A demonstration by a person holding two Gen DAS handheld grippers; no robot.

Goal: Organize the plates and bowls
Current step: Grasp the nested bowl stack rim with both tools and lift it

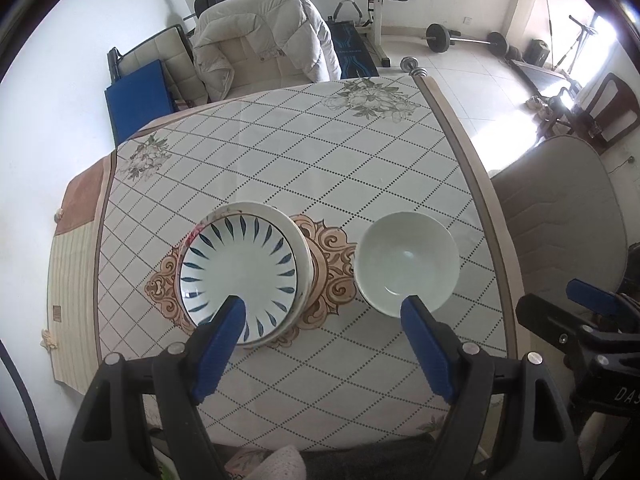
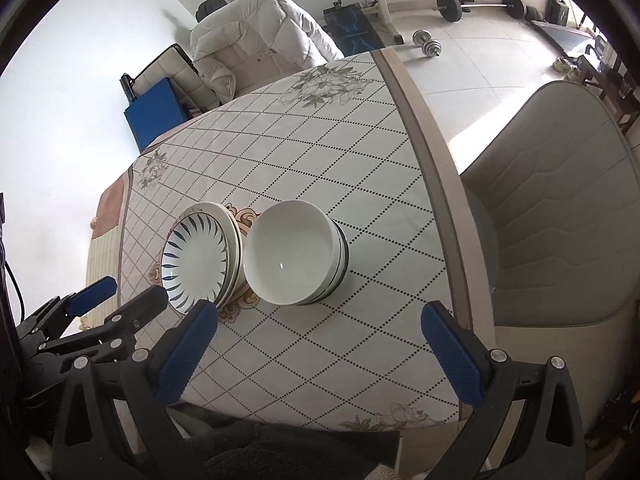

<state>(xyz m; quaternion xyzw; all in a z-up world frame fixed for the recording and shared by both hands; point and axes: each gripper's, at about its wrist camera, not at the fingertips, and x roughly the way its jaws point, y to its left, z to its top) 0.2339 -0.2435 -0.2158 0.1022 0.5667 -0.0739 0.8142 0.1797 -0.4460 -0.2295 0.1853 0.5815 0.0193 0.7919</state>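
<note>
The worktop (image 1: 460, 128) wears a tablecloth (image 1: 304, 152) with a dotted diamond grid and flower prints. On it rest a stack of plates (image 1: 240, 272), topped by a blue-leaf one, and just beside it a stack of white bowls (image 2: 296, 256).

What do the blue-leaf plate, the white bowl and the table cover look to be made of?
Blue-leaf plate: glazed ceramic by the look, with a glossy white face and painted blue strokes.
White bowl: also seems to be glazed ceramic, with a bright glint in its well and dark bands outside.
Table cover: probably wipeable plastic, smooth with a faint sheen and printed pattern.
</note>
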